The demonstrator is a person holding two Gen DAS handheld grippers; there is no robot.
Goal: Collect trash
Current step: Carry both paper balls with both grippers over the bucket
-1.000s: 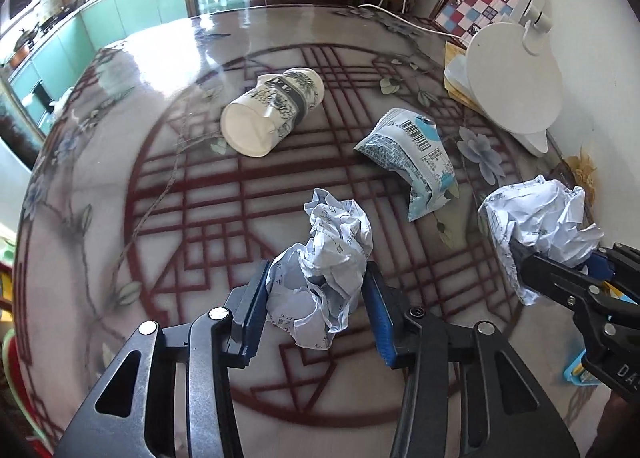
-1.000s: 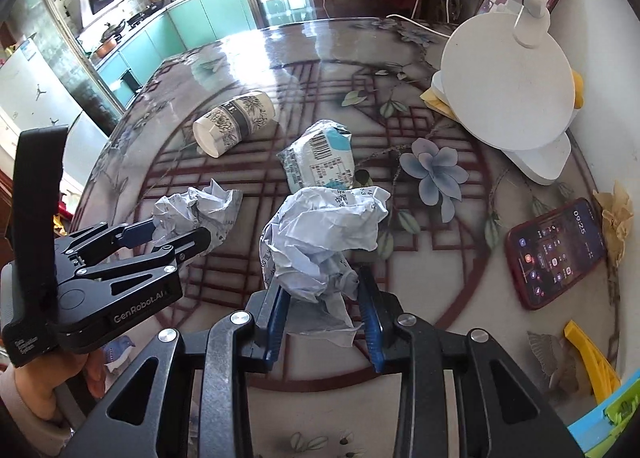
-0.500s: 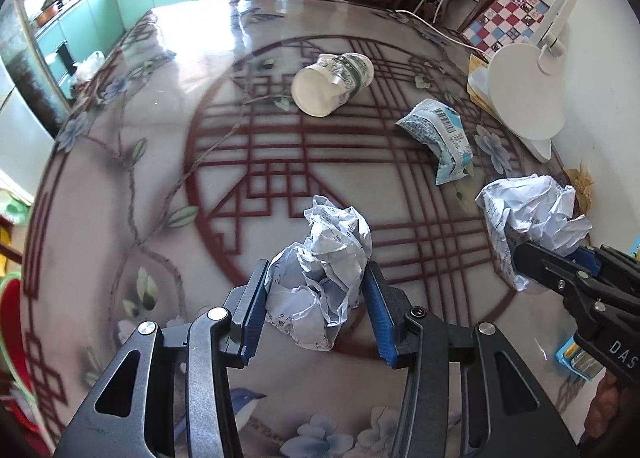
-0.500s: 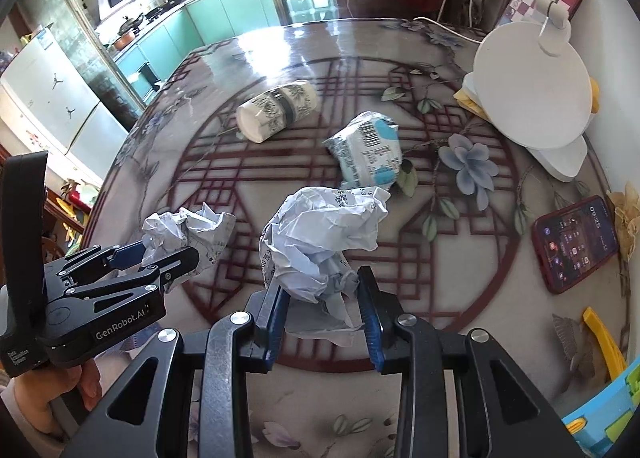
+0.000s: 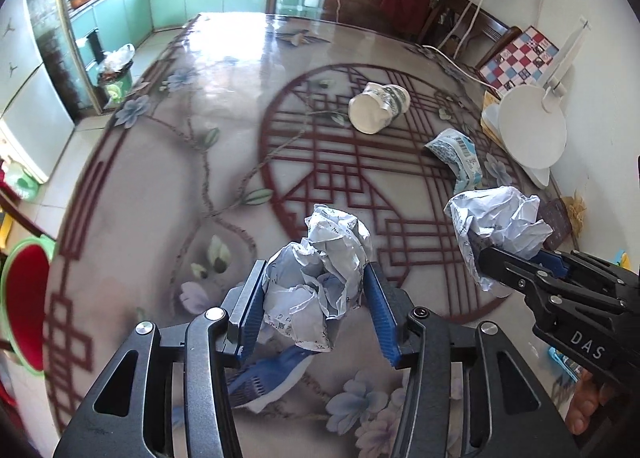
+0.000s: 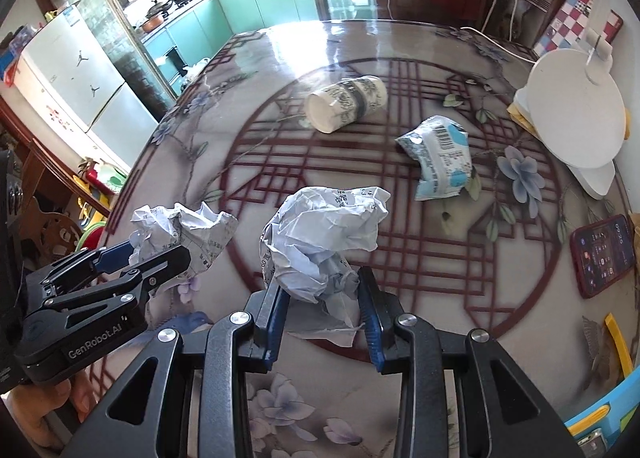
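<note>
Crumpled paper balls, two: one [image 5: 320, 282] clenched in the left gripper [image 5: 316, 310] fingers, one [image 6: 324, 242] clenched in the right gripper [image 6: 324, 314] fingers, both above the bench [image 5: 160, 185]. On bench: one paper cup [image 5: 378, 107], tipped over; one flattened wrapper [image 5: 458, 155]; one phone [image 6: 604, 254].

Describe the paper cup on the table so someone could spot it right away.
On the round table with red lattice, look near the centre of the pattern. The cup lies on its side beside the blue-white wrapper. Unlike the wrapper, it is cylindrical, with a dark printed band.
</note>
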